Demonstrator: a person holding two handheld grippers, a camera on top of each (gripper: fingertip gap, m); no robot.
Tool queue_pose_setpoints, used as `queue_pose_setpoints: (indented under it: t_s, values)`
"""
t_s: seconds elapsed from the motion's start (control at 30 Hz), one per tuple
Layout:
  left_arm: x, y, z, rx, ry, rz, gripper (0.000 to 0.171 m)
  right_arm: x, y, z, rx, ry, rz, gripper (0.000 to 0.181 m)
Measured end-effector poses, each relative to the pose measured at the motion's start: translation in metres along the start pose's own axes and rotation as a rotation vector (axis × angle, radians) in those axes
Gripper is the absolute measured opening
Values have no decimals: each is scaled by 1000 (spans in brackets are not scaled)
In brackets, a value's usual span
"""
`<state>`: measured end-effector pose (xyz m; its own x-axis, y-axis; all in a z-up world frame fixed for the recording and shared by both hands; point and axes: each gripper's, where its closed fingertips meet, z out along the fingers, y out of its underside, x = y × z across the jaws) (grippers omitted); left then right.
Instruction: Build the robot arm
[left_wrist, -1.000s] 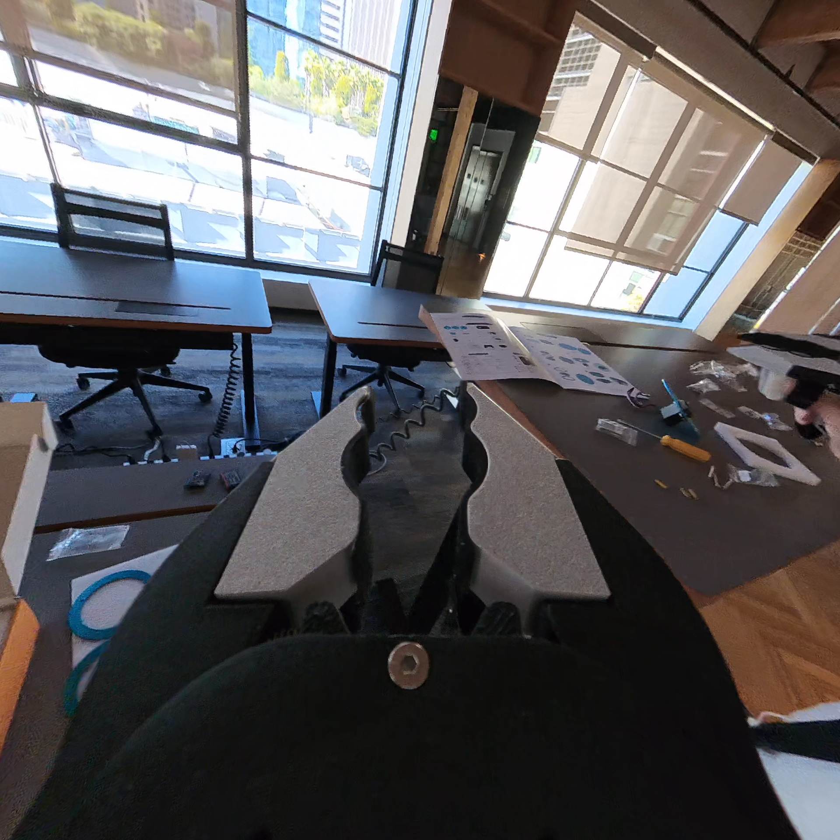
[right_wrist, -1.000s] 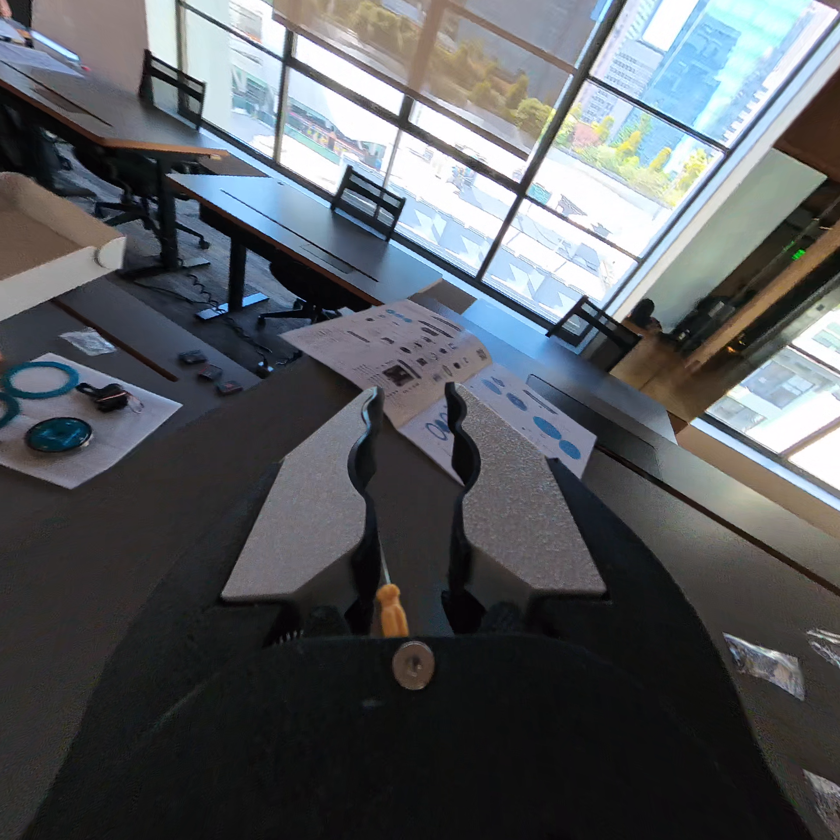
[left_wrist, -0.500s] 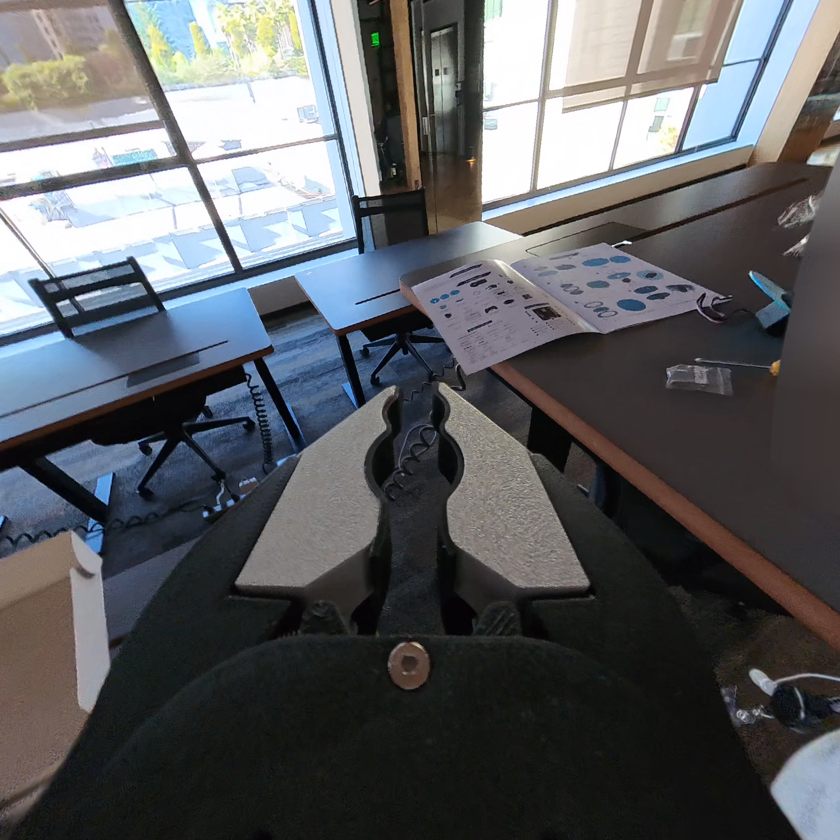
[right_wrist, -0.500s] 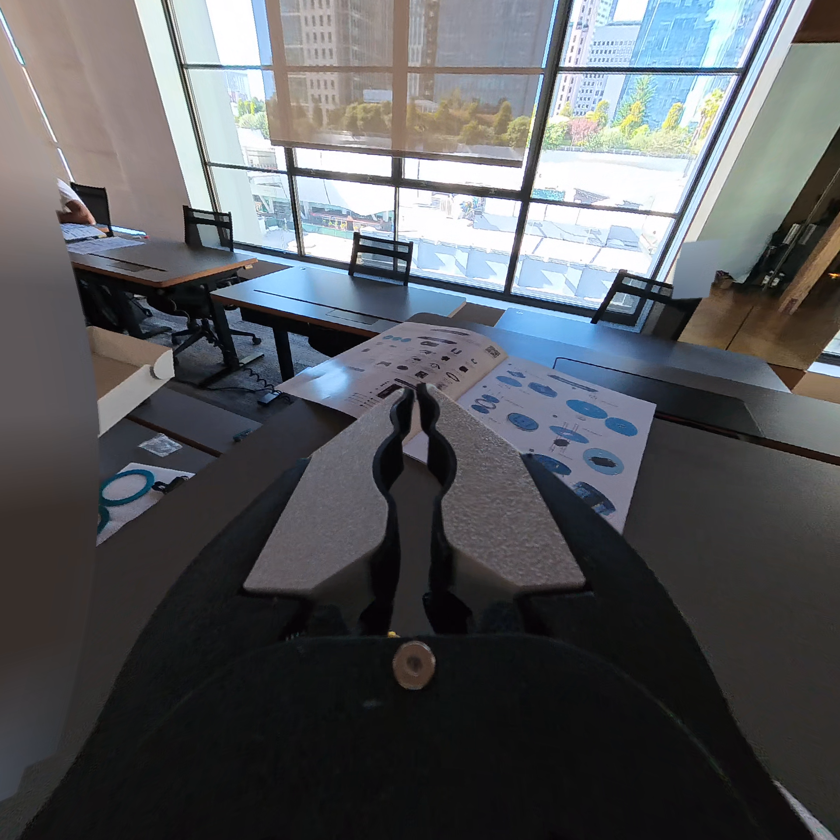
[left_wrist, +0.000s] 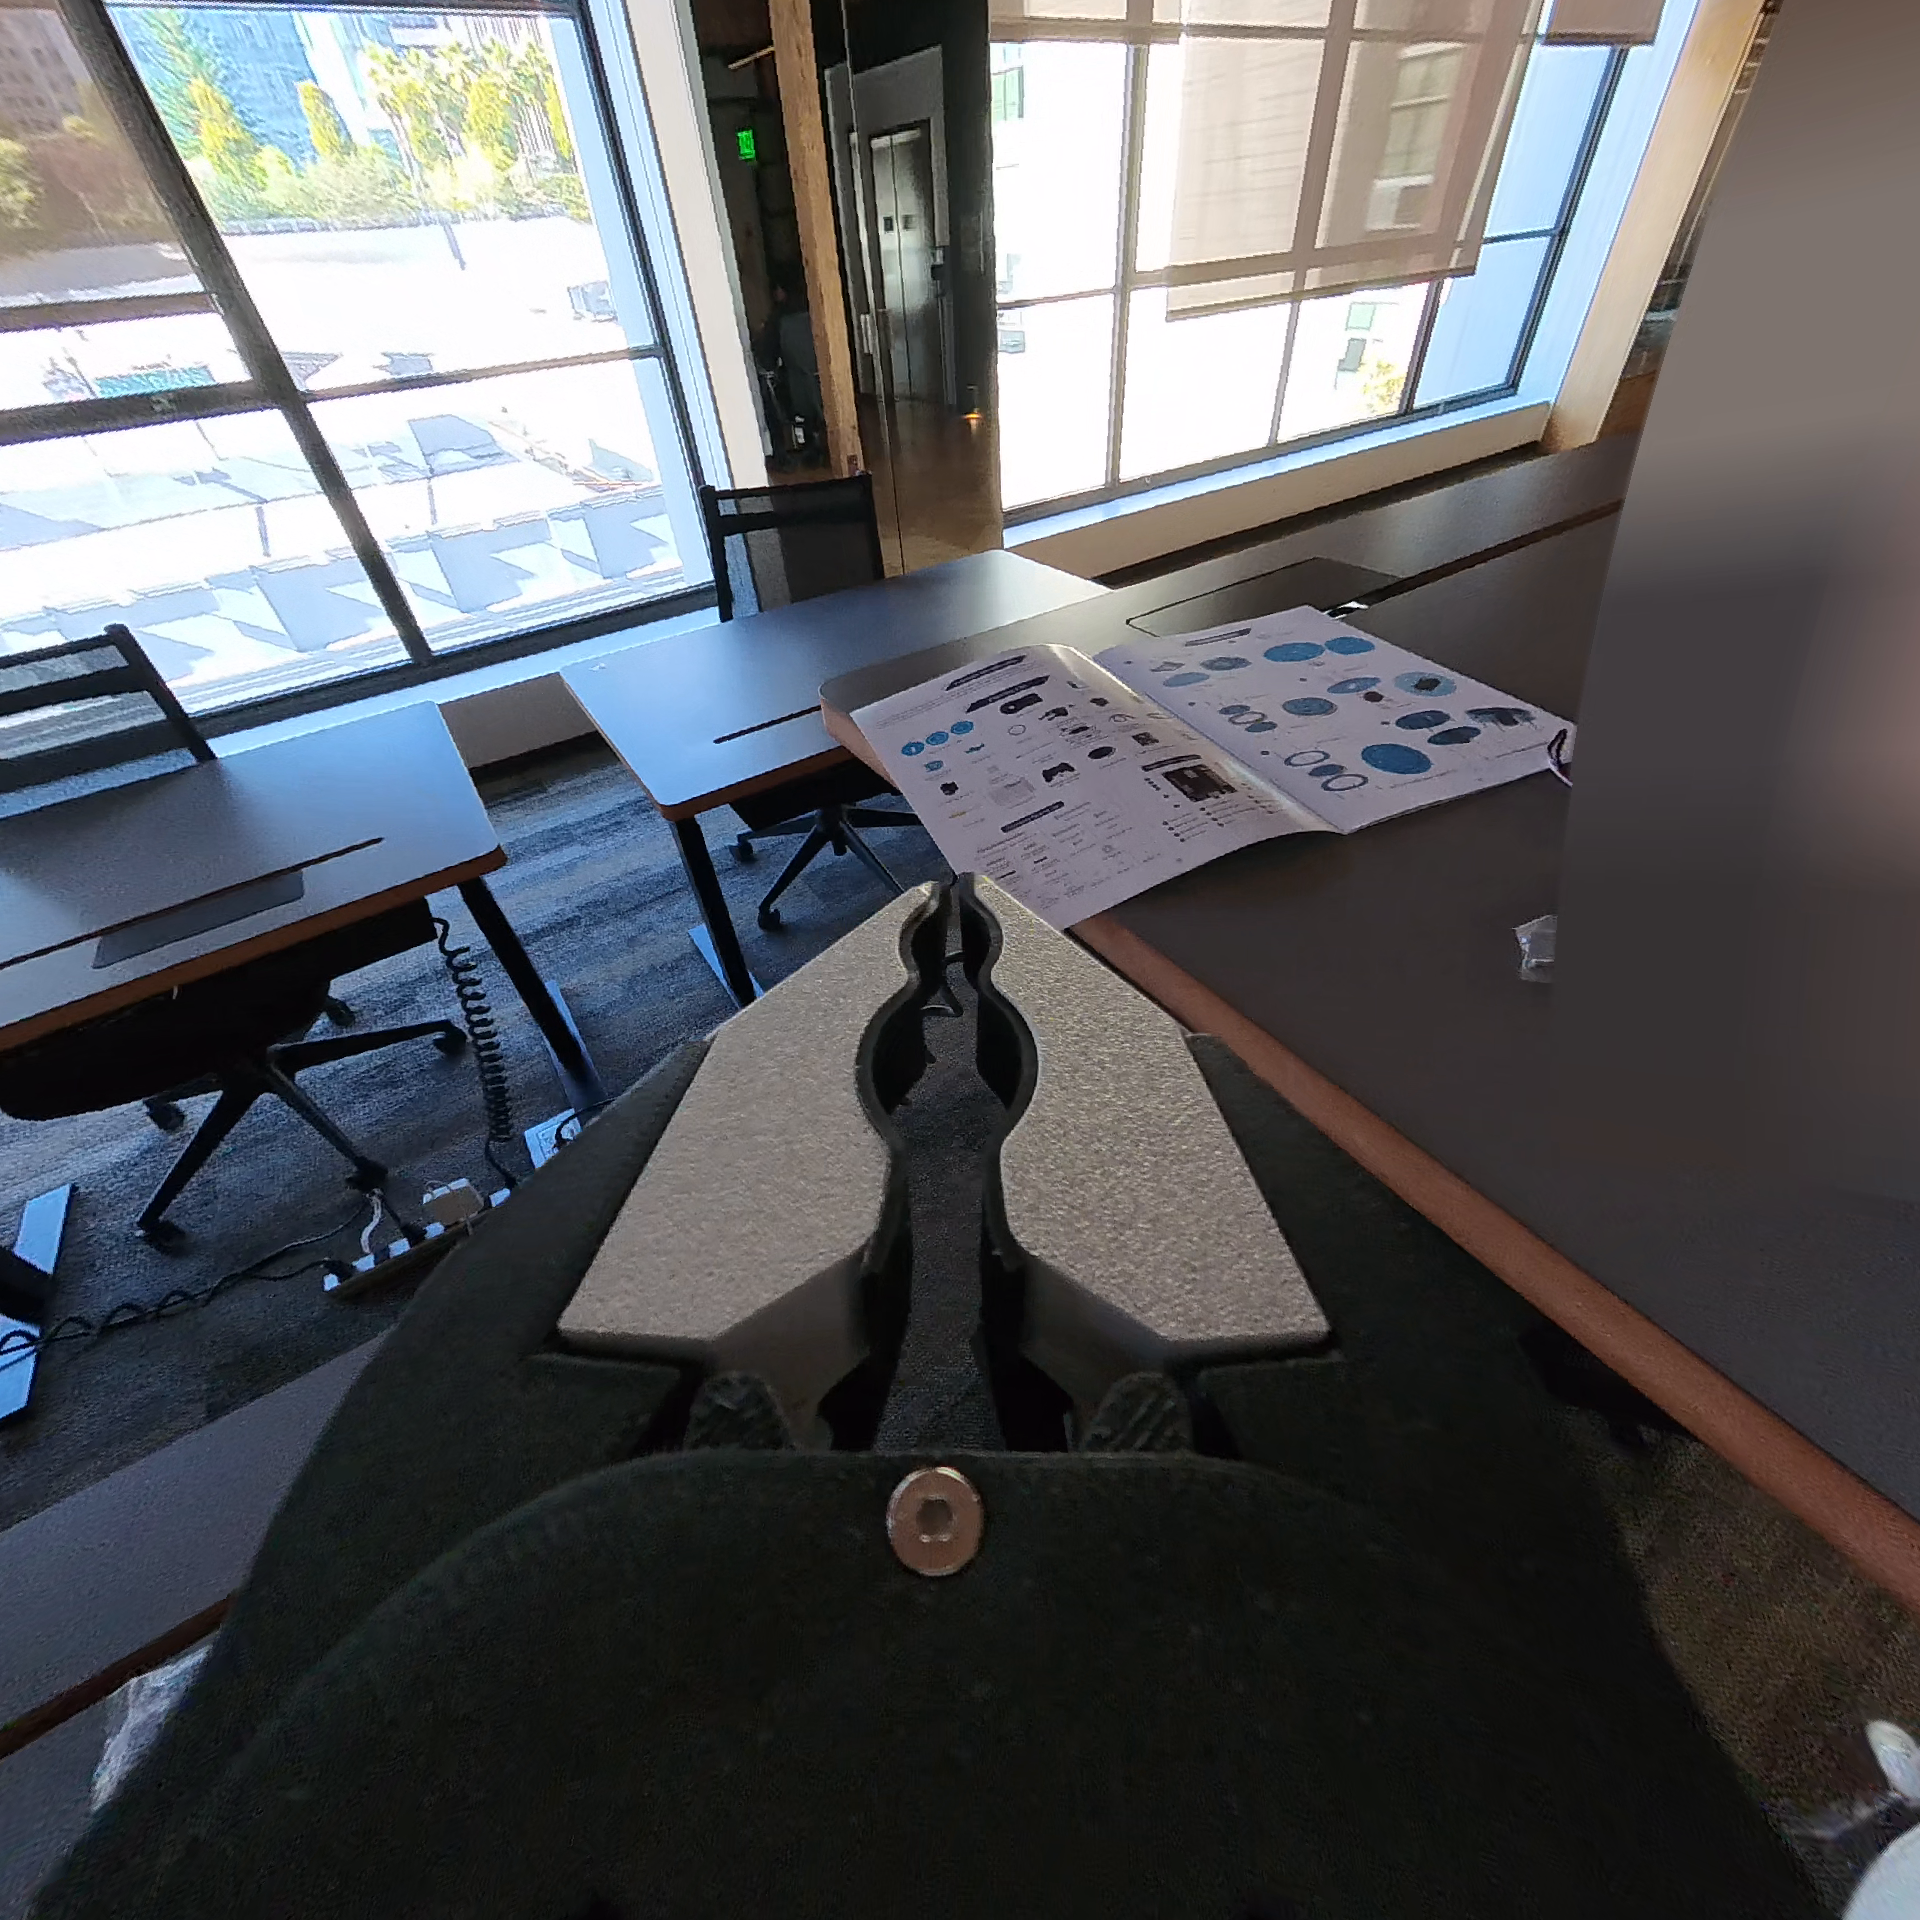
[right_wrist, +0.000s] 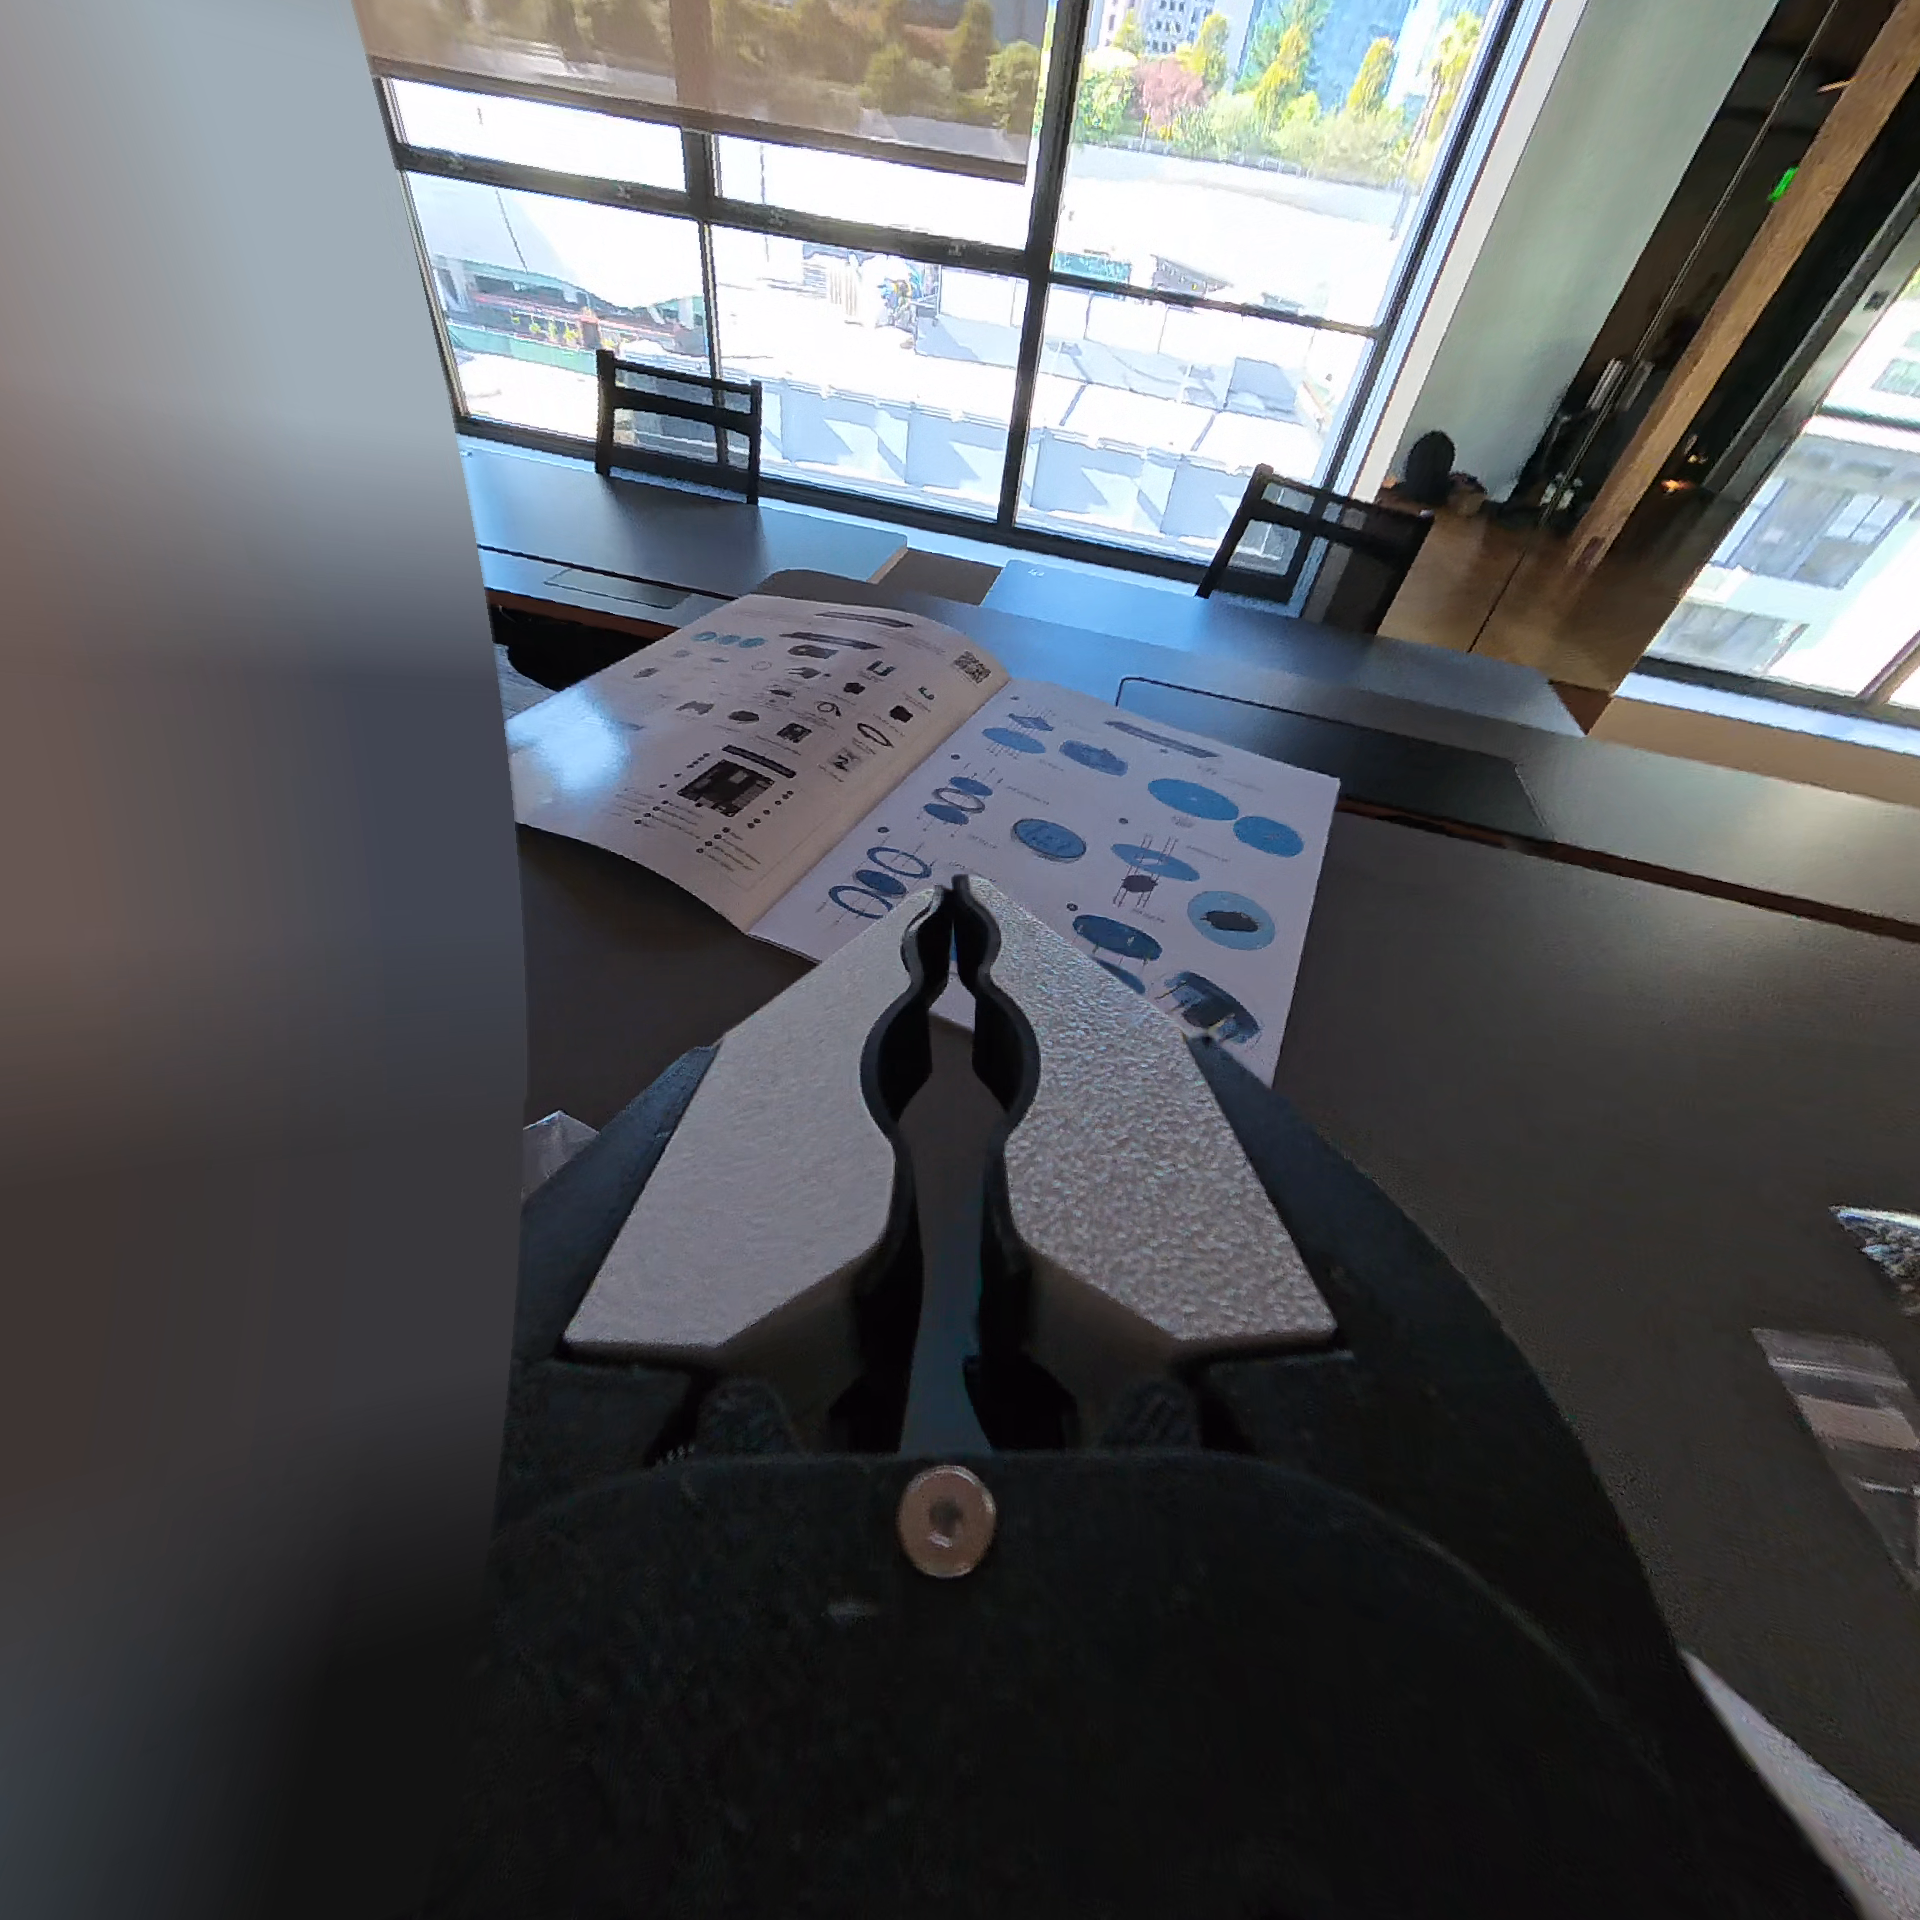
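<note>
Your left gripper (left_wrist: 957, 906) has its jaws drawn together, tips all but touching, with nothing between them; it hangs off the near-left corner of the booklet (left_wrist: 1195, 748), out past the edge of the table (left_wrist: 1382, 1060) and above the carpet (left_wrist: 623, 935). Your right gripper (right_wrist: 956, 902) is pinched together the same way and holds nothing; its tips sit over the booklet's (right_wrist: 935, 769) near edge, about at the fold, above the table (right_wrist: 1558, 1091). The booklet lies open and flat, its left page overhanging the table's corner. Right of the booklet, near the table's side, lie small clear bags (right_wrist: 1860, 1382). Beyond the booklet stand two more desks (left_wrist: 790, 696) with chairs (left_wrist: 800, 540) before the windows (left_wrist: 343, 343). Left of the booklet, a coiled cable (left_wrist: 478, 1029) hangs from a desk to the carpet.
</note>
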<state>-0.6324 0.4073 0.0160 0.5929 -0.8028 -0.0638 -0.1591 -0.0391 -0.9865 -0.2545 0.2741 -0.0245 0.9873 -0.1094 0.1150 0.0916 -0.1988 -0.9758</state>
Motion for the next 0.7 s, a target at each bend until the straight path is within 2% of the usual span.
queue_pose_setpoints:
  t_s: [0.2,0.33,0.43,0.53,0.6,0.7]
  values:
    - [-3,4,5,-6,3,0,0,1,5,2,-20,8,9,0]
    - [-2,12,-8,-13,-13,-12,0,1,3,-1,-22,25,-9,0]
    - [-10,26,-42,-29,-126,7,0,0,-5,-8,-6,56,-59,0]
    - [-22,50,-90,-79,-244,-41,4,-13,-9,-12,6,32,-95,0]
    - [-27,76,-122,-138,-284,-72,7,-21,-9,-13,2,33,-146,0]
    - [-59,123,-163,-232,-374,-86,11,-32,-11,-13,2,39,-204,0]
